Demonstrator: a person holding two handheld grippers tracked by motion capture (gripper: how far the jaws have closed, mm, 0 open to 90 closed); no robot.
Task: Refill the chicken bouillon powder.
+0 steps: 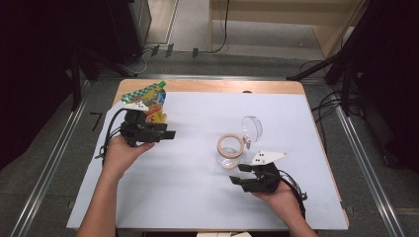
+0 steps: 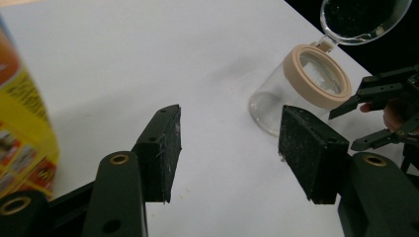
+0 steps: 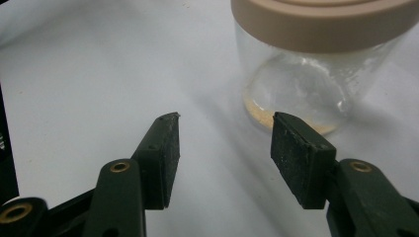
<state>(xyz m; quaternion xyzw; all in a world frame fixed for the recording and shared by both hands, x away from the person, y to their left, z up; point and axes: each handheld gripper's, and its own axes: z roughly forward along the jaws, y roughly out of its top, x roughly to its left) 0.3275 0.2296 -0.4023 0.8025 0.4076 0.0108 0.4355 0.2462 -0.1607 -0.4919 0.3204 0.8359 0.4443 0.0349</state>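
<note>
Overhead, a wooden table (image 1: 296, 88) carries a pale blue-white mat (image 1: 197, 173) that covers nearly all of its top. A person's two forearms come in from the near edge, each hand holding a black two-jaw gripper.

At the far left corner of the mat stands a colourful carton (image 1: 148, 98), printed in green, yellow and orange, with its top tilted. The left gripper (image 1: 170, 134) is held just in front of that carton, jaws pointing toward the middle of the mat. In the left gripper view its jaws stand apart with bare mat between them, gripping nothing, and the yellow carton (image 2: 22, 118) sits at the left edge.

Right of centre on the mat stands a clear glass jar (image 1: 230, 150) with a beige ring around its mouth. Its clear hinged lid (image 1: 253, 127) is swung open and stands up behind the mouth. A little pale yellow residue lies on the jar's bottom (image 3: 296, 98) in the right gripper view.

The right gripper (image 1: 240, 174) rests low, just on the near side of the jar. Its jaws are also apart and hold nothing, with the jar close ahead of the right-hand jaw, not touched.
</note>
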